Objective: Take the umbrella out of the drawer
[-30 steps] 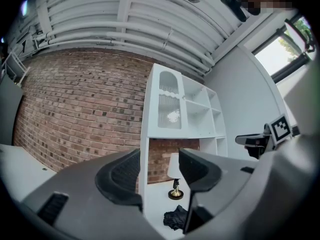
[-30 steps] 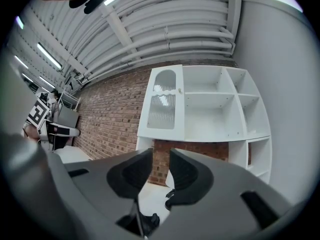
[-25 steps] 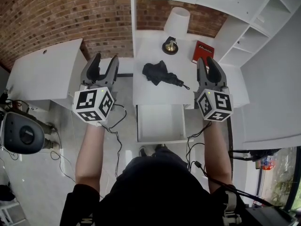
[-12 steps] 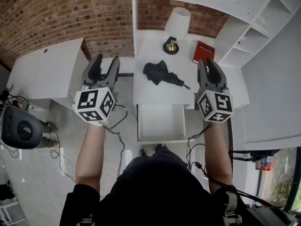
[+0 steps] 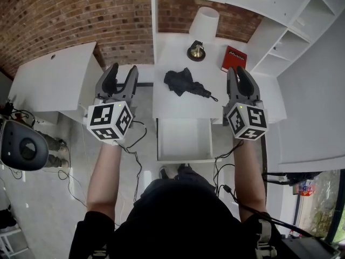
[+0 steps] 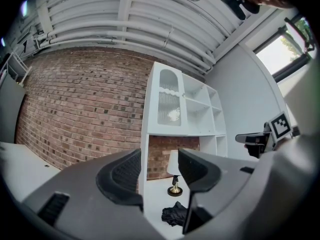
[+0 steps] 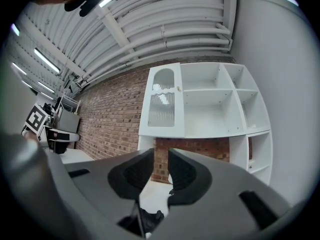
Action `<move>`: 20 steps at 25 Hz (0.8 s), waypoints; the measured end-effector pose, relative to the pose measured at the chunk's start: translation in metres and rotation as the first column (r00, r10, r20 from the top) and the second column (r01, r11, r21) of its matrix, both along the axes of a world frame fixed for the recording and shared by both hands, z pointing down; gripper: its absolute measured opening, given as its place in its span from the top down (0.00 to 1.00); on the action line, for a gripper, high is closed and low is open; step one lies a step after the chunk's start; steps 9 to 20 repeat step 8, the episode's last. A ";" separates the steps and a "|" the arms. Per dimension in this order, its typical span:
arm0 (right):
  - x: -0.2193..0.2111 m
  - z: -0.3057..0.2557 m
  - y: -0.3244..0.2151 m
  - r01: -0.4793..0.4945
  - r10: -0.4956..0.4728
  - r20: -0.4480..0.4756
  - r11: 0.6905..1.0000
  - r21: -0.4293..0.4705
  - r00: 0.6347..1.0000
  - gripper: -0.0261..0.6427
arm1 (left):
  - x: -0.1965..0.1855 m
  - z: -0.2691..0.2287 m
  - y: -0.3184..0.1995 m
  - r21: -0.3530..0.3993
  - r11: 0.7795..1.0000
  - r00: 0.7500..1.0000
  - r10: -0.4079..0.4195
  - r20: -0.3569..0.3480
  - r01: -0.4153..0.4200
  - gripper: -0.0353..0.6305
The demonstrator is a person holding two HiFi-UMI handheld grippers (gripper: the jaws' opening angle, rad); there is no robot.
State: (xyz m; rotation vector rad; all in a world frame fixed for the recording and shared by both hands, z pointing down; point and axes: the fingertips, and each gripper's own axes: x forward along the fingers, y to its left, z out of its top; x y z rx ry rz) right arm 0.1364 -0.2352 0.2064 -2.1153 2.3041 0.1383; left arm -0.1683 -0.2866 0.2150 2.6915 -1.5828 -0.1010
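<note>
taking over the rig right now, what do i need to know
Left gripper: jaws wide apart, empty, held level left of the desk.
Right gripper: jaws narrowly apart, empty, right of the desk.
Umbrella: folded, lying on the desk, neither gripper touching it.
Drawer: pulled open, looks empty.
Done: umbrella is out. Left: perhaps shutting the drawer.

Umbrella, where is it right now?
In the head view the black umbrella lies on the white desktop at centre, between the lamp and the open drawer, left of the red book.
</note>
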 end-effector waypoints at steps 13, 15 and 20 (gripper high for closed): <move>0.004 0.003 0.001 0.006 -0.006 0.005 1.000 -0.004 1.000 0.84 | 0.007 0.002 0.001 -0.005 1.000 1.000 0.003 0.002 -0.003 0.60; 0.004 0.003 0.001 0.006 -0.006 0.005 1.000 -0.004 1.000 0.84 | 0.007 0.002 0.001 -0.005 1.000 1.000 0.003 0.002 -0.003 0.60; 0.004 0.003 0.001 0.006 -0.006 0.005 1.000 -0.004 1.000 0.84 | 0.007 0.002 0.001 -0.005 1.000 1.000 0.003 0.002 -0.003 0.60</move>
